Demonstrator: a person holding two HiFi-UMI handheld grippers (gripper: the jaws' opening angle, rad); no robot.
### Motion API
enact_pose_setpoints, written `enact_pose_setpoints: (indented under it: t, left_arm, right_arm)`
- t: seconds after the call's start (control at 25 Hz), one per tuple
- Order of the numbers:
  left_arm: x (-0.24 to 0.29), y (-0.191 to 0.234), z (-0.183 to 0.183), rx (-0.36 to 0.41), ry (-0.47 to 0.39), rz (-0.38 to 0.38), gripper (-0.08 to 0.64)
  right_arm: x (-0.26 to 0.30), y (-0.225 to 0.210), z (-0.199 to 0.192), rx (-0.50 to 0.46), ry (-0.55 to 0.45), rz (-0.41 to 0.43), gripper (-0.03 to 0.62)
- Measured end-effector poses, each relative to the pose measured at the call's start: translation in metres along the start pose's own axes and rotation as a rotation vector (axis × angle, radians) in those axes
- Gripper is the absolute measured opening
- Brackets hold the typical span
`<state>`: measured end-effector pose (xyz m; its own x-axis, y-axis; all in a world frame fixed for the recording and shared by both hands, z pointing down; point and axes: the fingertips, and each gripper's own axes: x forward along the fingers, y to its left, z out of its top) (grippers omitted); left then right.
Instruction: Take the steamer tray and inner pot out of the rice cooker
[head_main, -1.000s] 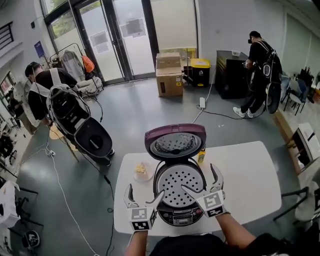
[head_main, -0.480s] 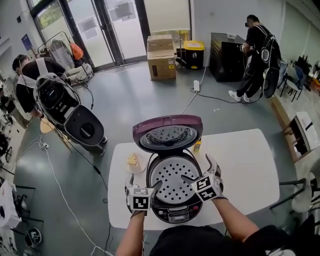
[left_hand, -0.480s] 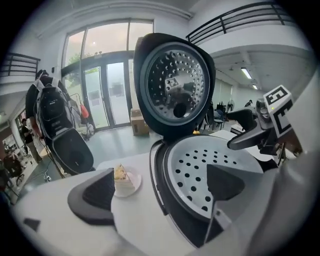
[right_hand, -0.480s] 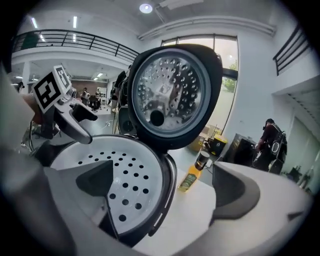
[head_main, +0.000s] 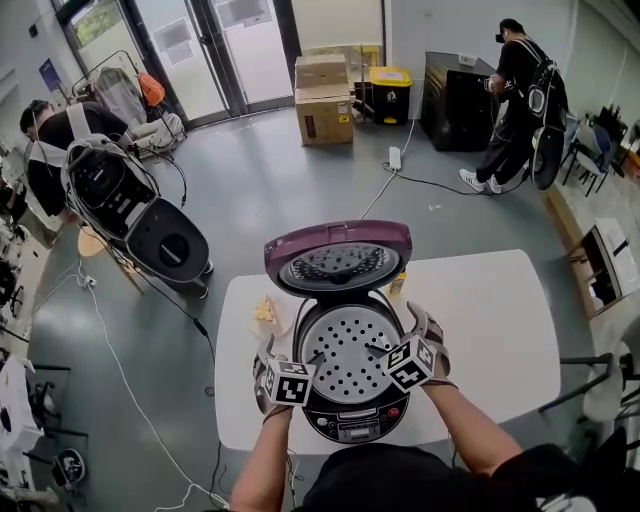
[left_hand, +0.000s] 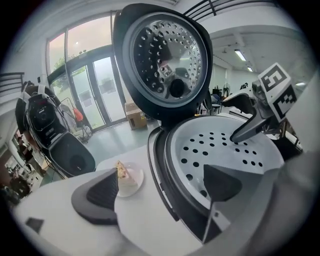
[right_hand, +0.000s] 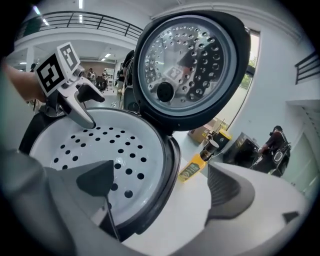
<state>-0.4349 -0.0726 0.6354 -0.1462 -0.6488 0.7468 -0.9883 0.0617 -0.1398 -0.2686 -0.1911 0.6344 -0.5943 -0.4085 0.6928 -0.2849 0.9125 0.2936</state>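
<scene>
Steamer tray (head_main: 350, 352): round, pale grey, matte, punched w/ rows of small round holes; seated in top of open rice cooker (head_main: 352, 428), mid tabletop (head_main: 500, 335). Inner pot hidden under it. Cooker body round, dark, glossy, ctrl panel at front. Lid (head_main: 338, 258) hinged up at back: plum shell outside, shiny perforated metal disc inside.

L gripper (head_main: 292, 356) at tray's left edge. Fingers (left_hand: 97, 192) w/ dark ribbed pads, just been closing a little but wide apart, astride cooker's rim: one over tray, one outside over tabletop, pressing on nothing. R gripper (head_main: 395, 335) mirrored at right edge: fingers (right_hand: 232, 192) spread wide, rim btwn them, no grip.

Tabletop white, smooth, rounded corners. Left of cooker, small white plate (head_main: 266, 314) w/ wedge of cake. Behind right, slim yellow bottle (right_hand: 191, 170) w/ dark cap.
</scene>
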Motion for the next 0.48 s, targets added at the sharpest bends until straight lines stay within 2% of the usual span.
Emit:
enact_pose_setpoints:
  t: [0.2, 0.28, 0.48]
  left_arm:
    - [0.0018, 0.0008, 0.0011, 0.012, -0.012, 0.016, 0.502]
    - [0.0026, 0.0014, 0.0036, 0.027, -0.014, 0.019, 0.482]
    - [0.0051, -0.0020, 0.0074, 0.067, -0.019, 0.014, 0.416]
  right_arm:
    - [0.0041, -0.0017, -0.0087, -0.026, 0.028, -0.012, 0.577]
    - [0.0046, -0.0046, -0.0077, -0.039, 0.029, -0.024, 0.512]
    - [0.0068, 0.0007, -0.0057, -0.039, 0.017, 0.007, 0.349]
